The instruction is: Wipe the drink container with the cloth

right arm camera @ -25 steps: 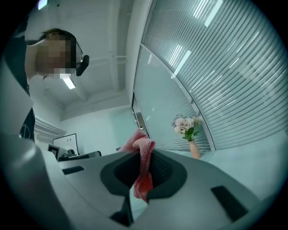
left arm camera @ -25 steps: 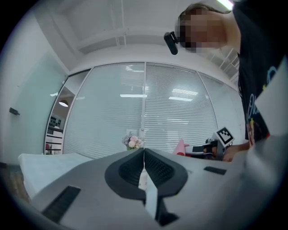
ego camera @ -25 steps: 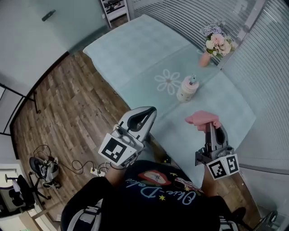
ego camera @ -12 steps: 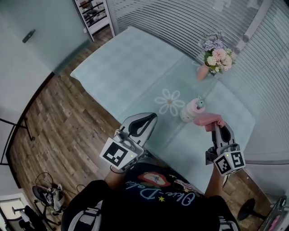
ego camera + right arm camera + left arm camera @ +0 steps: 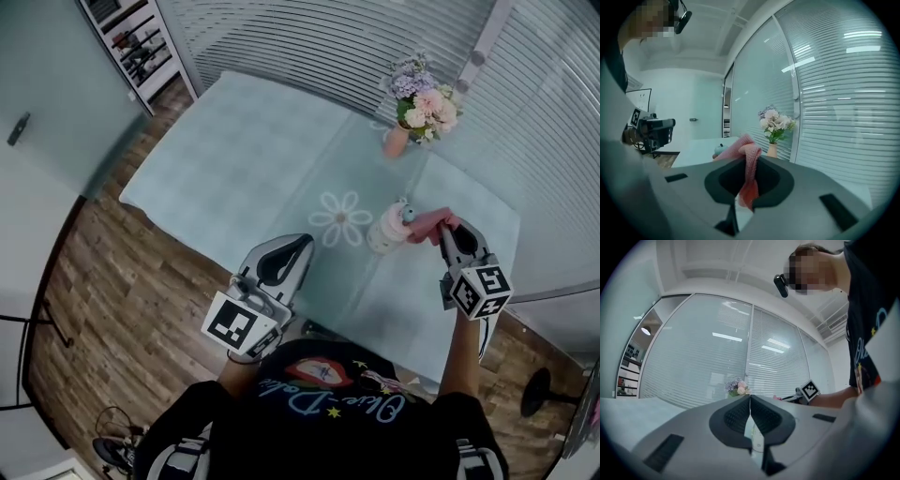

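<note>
**Right tool clamped on pink knitted cloth**

Jaws are closed on the cloth, which bunches out past the tips and hangs down between them. The cloth meets the teal-capped top of the cream drink container, which stands upright on the pale blue table beside a printed daisy. Left tool has its jaws together with nothing between them. It is held over the near table edge, well apart from the container.

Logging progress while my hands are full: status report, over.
Right gripper shut on pink cloth. Left gripper shut, empty, held back. Cloth at top of drink container; container upright. Nothing between them.
</note>
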Motion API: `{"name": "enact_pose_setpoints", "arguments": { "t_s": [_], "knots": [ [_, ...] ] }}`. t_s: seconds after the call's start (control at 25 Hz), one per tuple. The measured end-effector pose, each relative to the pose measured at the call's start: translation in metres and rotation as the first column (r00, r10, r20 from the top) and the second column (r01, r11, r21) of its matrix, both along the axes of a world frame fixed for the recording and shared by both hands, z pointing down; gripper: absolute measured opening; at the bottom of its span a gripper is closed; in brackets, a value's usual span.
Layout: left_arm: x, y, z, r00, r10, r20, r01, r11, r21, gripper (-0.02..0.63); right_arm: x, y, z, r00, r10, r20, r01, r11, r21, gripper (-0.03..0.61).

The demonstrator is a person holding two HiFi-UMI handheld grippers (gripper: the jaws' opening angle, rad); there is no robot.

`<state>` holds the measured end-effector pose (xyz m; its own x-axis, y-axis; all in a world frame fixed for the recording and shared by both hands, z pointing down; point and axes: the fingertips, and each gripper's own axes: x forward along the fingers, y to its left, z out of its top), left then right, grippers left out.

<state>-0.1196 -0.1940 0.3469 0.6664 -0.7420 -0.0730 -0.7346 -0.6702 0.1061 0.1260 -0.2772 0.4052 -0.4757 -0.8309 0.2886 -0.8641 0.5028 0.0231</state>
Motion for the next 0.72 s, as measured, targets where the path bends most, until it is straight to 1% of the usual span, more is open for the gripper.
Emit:
{"name": "enact_pose_setpoints", "arguments": {
  "t_s": [0.12, 0.24, 0.36, 0.48, 0.56, 0.72],
  "knots": [
    [0.001, 0.001, -0.002, 1.0, 0.025, -0.005, -0.025, 1.0, -0.001, 0.005, -0.001, -0.007, 0.007, 0.998, -0.017, -0.053, 0.016, 1.0, -0.024, 0.026],
    [0.007, 0.002, -0.001, 0.998, 0.056, -0.006, -0.056, 0.998, 0.0, 0.005, -0.004, -0.013, 0.016, 0.996, -0.047, -0.076, 0.043, 0.998, -0.055, 0.026],
    [0.012, 0.003, 0.003, 0.997, 0.078, -0.007, -0.078, 0.997, -0.004, 0.005, -0.008, -0.02, 0.024, 0.994, -0.057, -0.093, 0.052, 0.997, -0.059, 0.026],
    [0.017, 0.003, 0.002, 0.996, 0.089, -0.006, -0.089, 0.996, -0.001, 0.005, -0.018, -0.023, 0.031, 0.988, -0.103, -0.112, 0.098, 0.994, -0.055, 0.026],
    [0.016, 0.003, -0.001, 0.997, 0.081, -0.005, -0.081, 0.997, 0.005, 0.005, -0.022, -0.025, 0.037, 0.986, -0.126, -0.106, 0.119, 0.99, -0.072, 0.026],
    [0.006, -0.001, 0.0, 0.999, 0.045, 0.004, -0.045, 0.999, 0.001, 0.005, -0.023, -0.031, 0.042, 0.988, -0.14, -0.057, 0.134, 0.986, -0.099, 0.026]
  ]
}}
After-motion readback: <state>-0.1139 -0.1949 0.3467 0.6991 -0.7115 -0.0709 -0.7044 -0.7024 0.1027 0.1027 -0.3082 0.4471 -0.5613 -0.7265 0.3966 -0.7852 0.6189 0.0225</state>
